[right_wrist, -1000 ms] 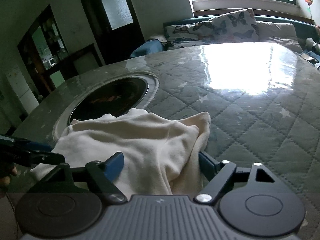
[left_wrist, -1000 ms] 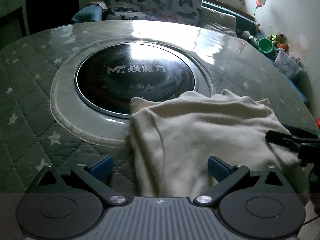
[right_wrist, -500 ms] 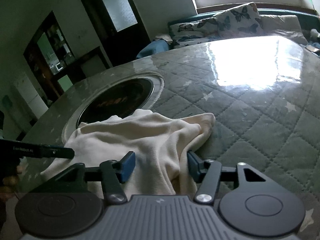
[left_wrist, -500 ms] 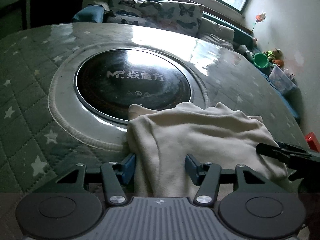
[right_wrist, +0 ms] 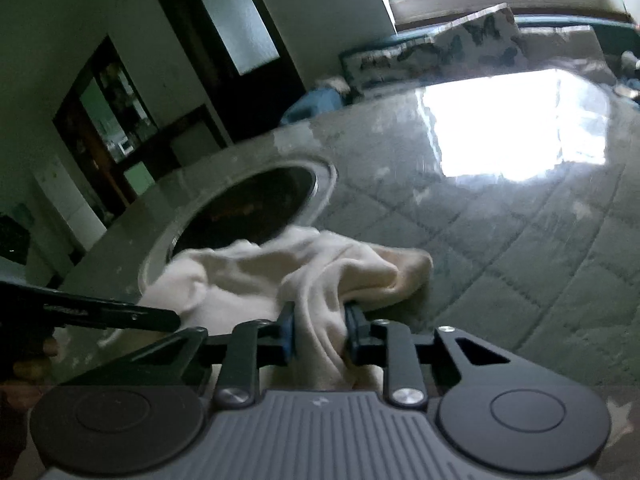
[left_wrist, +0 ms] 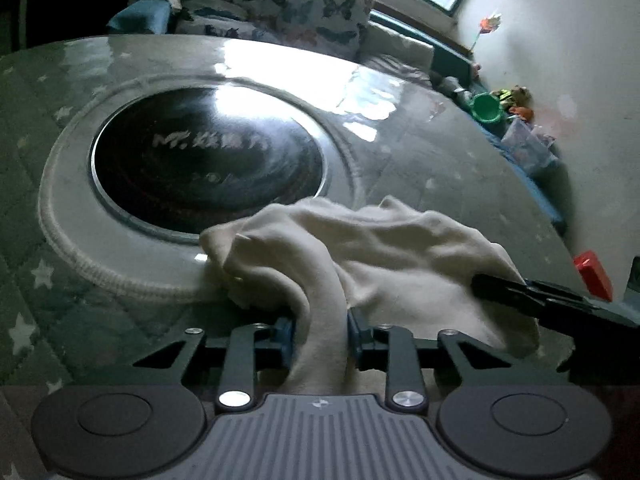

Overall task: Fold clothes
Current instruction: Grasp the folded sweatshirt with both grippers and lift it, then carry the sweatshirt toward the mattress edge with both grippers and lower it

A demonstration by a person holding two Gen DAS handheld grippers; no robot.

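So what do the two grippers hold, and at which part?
Both are closing on the cloth: left gripper on its near left edge, right gripper on its near right edge.

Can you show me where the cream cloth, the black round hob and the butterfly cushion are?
cloth (left_wrist: 400,256), left wrist view, on its rumpled middle
hob (left_wrist: 208,164), left wrist view, on its dark glass centre
cushion (left_wrist: 288,12), left wrist view, on its printed front
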